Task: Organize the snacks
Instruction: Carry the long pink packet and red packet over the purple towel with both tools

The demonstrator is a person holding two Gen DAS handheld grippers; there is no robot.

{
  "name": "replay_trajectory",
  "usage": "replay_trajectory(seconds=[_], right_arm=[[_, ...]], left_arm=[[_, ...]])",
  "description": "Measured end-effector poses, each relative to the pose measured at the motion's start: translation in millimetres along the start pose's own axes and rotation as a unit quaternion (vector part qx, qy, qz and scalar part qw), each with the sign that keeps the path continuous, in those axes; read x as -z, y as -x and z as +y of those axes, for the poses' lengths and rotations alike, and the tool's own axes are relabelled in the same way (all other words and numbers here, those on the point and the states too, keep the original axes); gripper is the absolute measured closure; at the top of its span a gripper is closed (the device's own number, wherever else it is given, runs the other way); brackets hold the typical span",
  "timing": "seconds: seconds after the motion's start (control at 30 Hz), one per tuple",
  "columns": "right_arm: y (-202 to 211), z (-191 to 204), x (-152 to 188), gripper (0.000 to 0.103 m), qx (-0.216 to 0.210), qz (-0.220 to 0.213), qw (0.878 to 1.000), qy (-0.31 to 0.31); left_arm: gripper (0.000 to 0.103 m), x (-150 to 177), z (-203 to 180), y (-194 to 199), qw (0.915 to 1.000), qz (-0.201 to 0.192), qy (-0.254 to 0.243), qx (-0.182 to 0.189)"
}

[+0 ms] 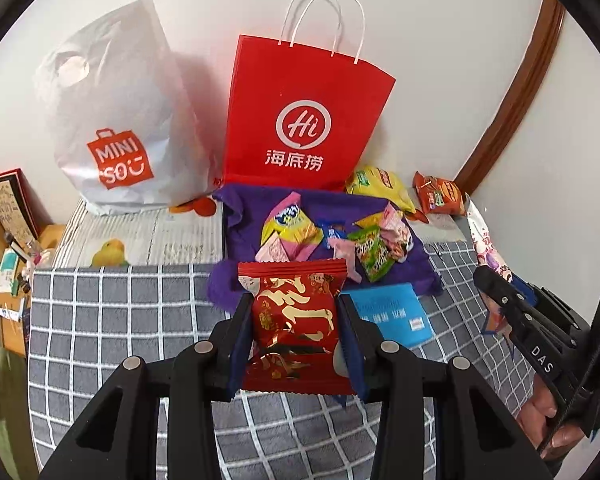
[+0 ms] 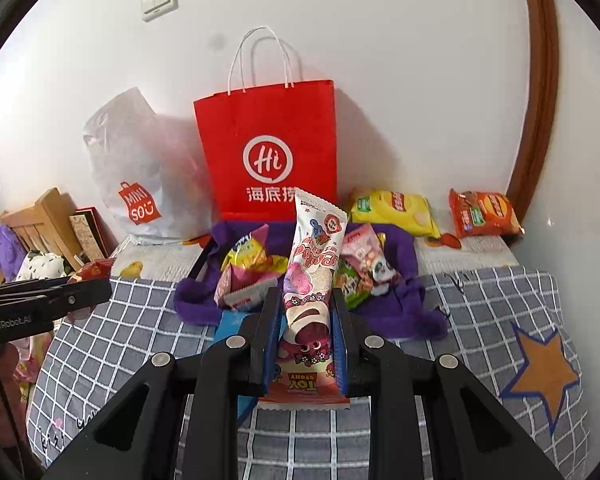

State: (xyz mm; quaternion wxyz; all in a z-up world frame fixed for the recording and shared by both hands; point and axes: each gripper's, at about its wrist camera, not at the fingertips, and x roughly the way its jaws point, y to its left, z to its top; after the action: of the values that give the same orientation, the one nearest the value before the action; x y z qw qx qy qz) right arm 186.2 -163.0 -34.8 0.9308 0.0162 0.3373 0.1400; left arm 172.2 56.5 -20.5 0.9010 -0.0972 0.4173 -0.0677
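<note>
The left gripper (image 1: 296, 336) is clamped on a red snack packet with gold lettering (image 1: 294, 322), its blue-lined fingers (image 1: 238, 344) pressing the packet's two side edges so that it stands upright above the grey checked bedspread (image 1: 120, 320). The right gripper (image 2: 305, 334) grasps a long white and pink Toy Story snack bar (image 2: 312, 280), its fingers (image 2: 270, 340) tight against the bar's lower half while the top of the wrapper rises past the tips. In the left wrist view that bar and the right gripper show at the right edge, with a bit of the person's hand (image 1: 540, 416) below them.

Just beyond both grippers lies a purple cloth bag (image 2: 400, 280) spread flat on the bed, with a heap of small snack packets (image 1: 332, 236) on it: yellow, pink, blue and green wrappers, touching one another. A light blue card (image 1: 396, 312) lies on the bedspread at the near right edge of the cloth.

Farther back a red paper bag with white handles (image 2: 268, 152) stands upright against the white wall, and a white Miniso plastic bag (image 1: 112, 120) stands to its left. To the right of the red bag, near the wall, a yellow chip packet (image 2: 396, 212) and an orange snack packet (image 2: 484, 214) lie apart from each other. An orange star patch (image 2: 544, 372) marks the bedspread at the near right.
</note>
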Motion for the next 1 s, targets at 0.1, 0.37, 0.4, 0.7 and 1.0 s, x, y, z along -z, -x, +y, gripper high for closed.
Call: replay_trajectory(seconds=[0.1, 0.37, 0.4, 0.7, 1.0], right_arm=[[-7, 1, -11, 0.080, -0.002, -0.001, 1.000, 0.005], [-23, 2, -30, 0.080, -0.010, -0.001, 1.000, 0.020], [-25, 2, -33, 0.080, -0.009, -0.002, 1.000, 0.022], [-47, -16, -64, 0.080, -0.033, 0.003, 0.999, 0.003], [-74, -25, -86, 0.080, -0.042, 0.003, 0.999, -0.004]], left_arm=[[0.065, -10, -4, -8, 1.0000, -0.004, -0.002, -0.003], [0.065, -30, -13, -27, 0.9999, 0.001, -0.011, -0.004], [0.065, -32, -14, -28, 0.9999, 0.001, -0.012, -0.003], [0.065, -64, -9, -45, 1.0000, 0.004, 0.003, -0.001], [0.065, -85, -15, -67, 0.9999, 0.008, 0.004, -0.008]])
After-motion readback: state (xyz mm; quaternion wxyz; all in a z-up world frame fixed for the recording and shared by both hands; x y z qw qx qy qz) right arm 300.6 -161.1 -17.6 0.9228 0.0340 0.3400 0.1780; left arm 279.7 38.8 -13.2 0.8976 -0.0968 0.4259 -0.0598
